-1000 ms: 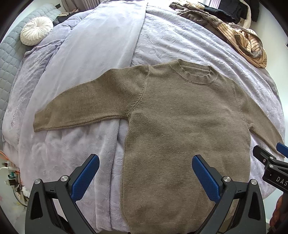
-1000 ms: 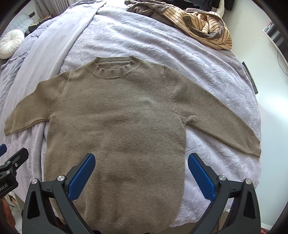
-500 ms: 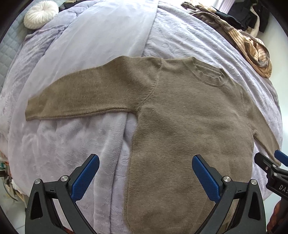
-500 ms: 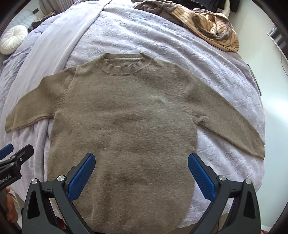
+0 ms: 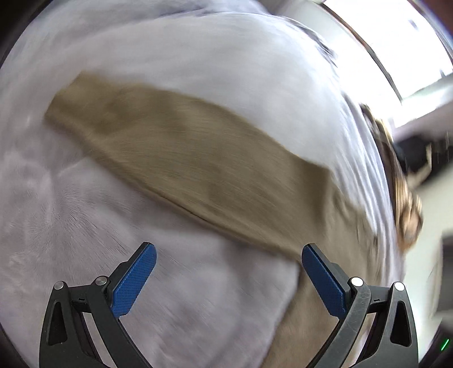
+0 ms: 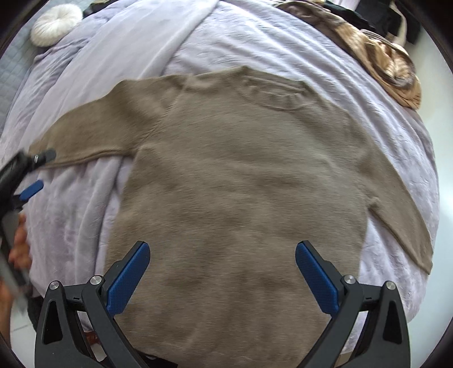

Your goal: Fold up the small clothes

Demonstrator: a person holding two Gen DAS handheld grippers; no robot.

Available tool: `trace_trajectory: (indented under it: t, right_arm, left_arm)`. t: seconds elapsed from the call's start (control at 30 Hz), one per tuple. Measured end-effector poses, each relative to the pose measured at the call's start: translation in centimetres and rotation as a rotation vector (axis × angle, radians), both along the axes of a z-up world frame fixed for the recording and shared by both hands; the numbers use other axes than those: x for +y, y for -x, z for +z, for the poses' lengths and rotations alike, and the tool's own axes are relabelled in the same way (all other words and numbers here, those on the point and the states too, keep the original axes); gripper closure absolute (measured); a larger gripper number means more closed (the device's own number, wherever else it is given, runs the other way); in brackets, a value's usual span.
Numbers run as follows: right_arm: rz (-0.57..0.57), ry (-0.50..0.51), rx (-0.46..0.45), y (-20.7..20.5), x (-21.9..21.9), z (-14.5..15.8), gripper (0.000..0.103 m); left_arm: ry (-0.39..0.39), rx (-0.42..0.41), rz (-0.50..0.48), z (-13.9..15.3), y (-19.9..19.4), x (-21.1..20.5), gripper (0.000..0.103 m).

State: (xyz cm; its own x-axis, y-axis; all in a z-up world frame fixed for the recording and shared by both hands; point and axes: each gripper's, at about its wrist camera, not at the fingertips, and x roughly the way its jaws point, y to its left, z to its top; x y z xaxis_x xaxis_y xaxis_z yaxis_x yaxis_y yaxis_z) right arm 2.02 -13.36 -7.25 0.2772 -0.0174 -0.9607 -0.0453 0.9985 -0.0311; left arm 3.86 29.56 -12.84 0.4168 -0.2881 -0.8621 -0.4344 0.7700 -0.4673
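My brown sweater (image 6: 240, 198) lies flat and face up on the lavender bedspread (image 6: 254, 42), and I place everything else from it. My right gripper (image 6: 222, 271) hangs over its lower body, blue pads spread wide with only knit between them, touching nothing I can make out. This view takes in the whole garment: collar (image 6: 271, 93) at the far edge, one sleeve running off to the right, the other reaching left to where my left gripper (image 6: 28, 175) enters at the frame edge, near that sleeve's cuff. Beyond the collar to the right sits a heap of striped clothes (image 6: 390, 68); far off beyond the left sleeve is a round white cushion (image 6: 55, 24).

My left view is badly smeared and shows much less: just that left sleeve (image 5: 184, 158) crossing the frame diagonally over the bedspread, with my left gripper (image 5: 228, 271) wide apart and empty on the near side of the sleeve. The cushion and collar don't appear there.
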Motion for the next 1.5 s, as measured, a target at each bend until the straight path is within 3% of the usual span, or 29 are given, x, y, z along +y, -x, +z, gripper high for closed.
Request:
trace_trajectory:
  t: [0.13,0.23,0.3,0.37,0.43,0.47,0.57,0.67,0.77,0.93,1.03,1.1,1.2,1.3,1.33,1.37,1.43,1.5]
  right_arm:
    - [0.037,-0.001,0.04,0.0,2.3,-0.9,0.001]
    - [0.053,0.002,0.067,0.1,3.8,-1.5,0.001]
    - [0.056,0.001,0.085,0.0,4.3,-1.9,0.001]
    - [0.058,-0.008,0.096,0.1,4.6,-2.0,0.001]
    - [0.06,-0.016,0.096,0.2,5.0,-2.1,0.001]
    - [0.062,-0.02,0.098,0.2,4.9,-2.1,0.001]
    - [0.071,-0.031,0.099,0.3,4.7,-2.3,0.001]
    - [0.064,-0.043,0.087,0.3,3.7,-2.1,0.001]
    - [0.042,-0.068,0.08,-0.1,2.0,-1.8,0.001]
    - [-0.018,-0.111,0.046,-0.6,-2.3,-1.0,0.001]
    - [-0.072,-0.118,0.022,-0.4,-5.8,-0.8,0.001]
    - [-0.116,-0.121,0.017,-0.2,-8.3,-1.0,0.001]
    - [-0.191,-0.122,0.026,0.0,-12.1,-2.0,0.001]
    - [-0.263,-0.123,0.057,0.4,-15.6,-3.5,0.001]
    - [-0.286,-0.129,0.072,0.5,-16.6,-4.0,0.001]
    - [-0.3,-0.127,0.078,0.7,-17.6,-4.5,0.001]
    - [-0.319,-0.123,0.084,0.7,-18.9,-5.0,0.001]
    - [-0.312,-0.104,0.074,0.3,-19.5,-5.0,0.001]
  left_arm:
    - [0.14,0.009,0.093,-3.8,-1.2,2.7,0.0]
    - [0.139,-0.064,0.112,-3.6,-2.3,2.7,0.0]
    - [0.08,-0.082,0.138,-3.1,-3.2,2.6,0.015]
    - [0.034,-0.051,0.159,-3.3,-3.9,2.6,0.067]
    - [0.029,-0.051,0.167,-3.6,-4.4,3.2,0.09]
    - [0.037,-0.07,0.17,-3.6,-4.4,3.3,0.092]
    - [-0.043,-0.146,0.143,-1.5,-4.0,3.3,0.092]
    - [-0.143,-0.257,0.052,2.9,-4.6,-0.3,0.092]
    - [-0.191,-0.359,-0.062,7.0,-6.0,-4.6,0.092]
    - [-0.217,-0.504,-0.303,11.7,-8.3,-16.1,0.092]
    - [-0.222,-0.512,-0.466,11.1,-9.8,-24.2,0.092]
    - [-0.214,-0.466,-0.566,9.3,-10.8,-29.3,0.092]
    - [-0.274,-0.353,-0.687,5.1,-11.2,-35.9,0.092]
    - [-0.311,-0.241,-0.775,1.6,-10.2,-39.0,0.09]
    - [-0.321,-0.206,-0.789,0.5,-9.5,-39.0,0.072]
    - [-0.338,-0.18,-0.796,-0.2,-8.6,-39.1,0.041]
    - [-0.378,-0.187,-0.774,0.1,-6.7,-37.8,0.03]
    - [-0.389,-0.196,-0.771,1.3,-5.4,-36.3,0.03]
